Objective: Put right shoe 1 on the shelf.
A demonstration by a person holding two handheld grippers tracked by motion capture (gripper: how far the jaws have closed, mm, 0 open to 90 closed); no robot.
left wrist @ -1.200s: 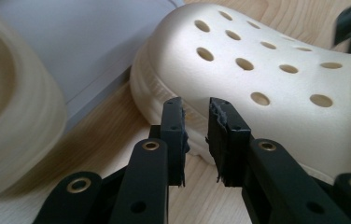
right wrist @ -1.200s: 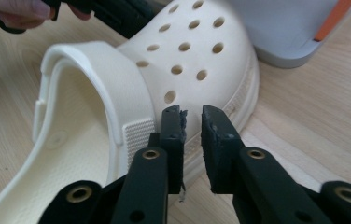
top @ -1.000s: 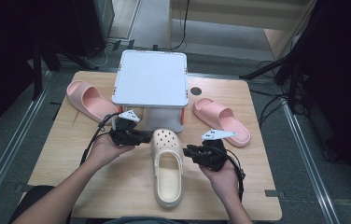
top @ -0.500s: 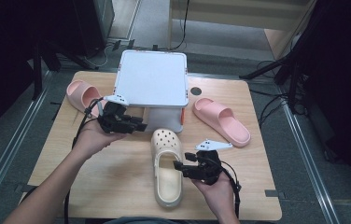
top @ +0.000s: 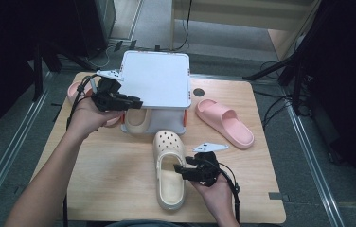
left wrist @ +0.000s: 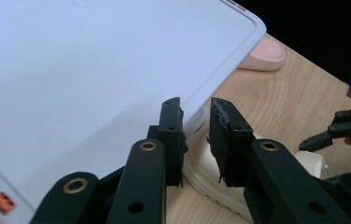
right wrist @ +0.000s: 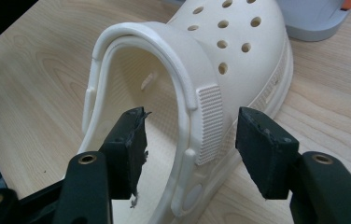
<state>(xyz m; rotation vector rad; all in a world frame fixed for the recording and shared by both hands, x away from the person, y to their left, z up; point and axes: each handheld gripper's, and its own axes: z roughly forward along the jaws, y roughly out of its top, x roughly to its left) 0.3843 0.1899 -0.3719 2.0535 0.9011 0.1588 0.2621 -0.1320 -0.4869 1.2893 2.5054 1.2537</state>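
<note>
Cream clog (top: 169,170) lies at lower centre of the wooden table (top: 110,170), long axis running up the frame, toe toward the white lidded box (top: 156,85). At upper left, the left gripper (top: 136,102) sits at the box edge, jaws slightly parted. The right gripper (top: 180,169) is open, straddling the clog's right wall.

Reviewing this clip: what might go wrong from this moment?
1. The right tongs straddle the cream perforated clog's thin side wall; closing there may pinch only the rim and tilt the shoe.
2. The left tongs sit at the edge of the white flat lid, which could slip.
</note>
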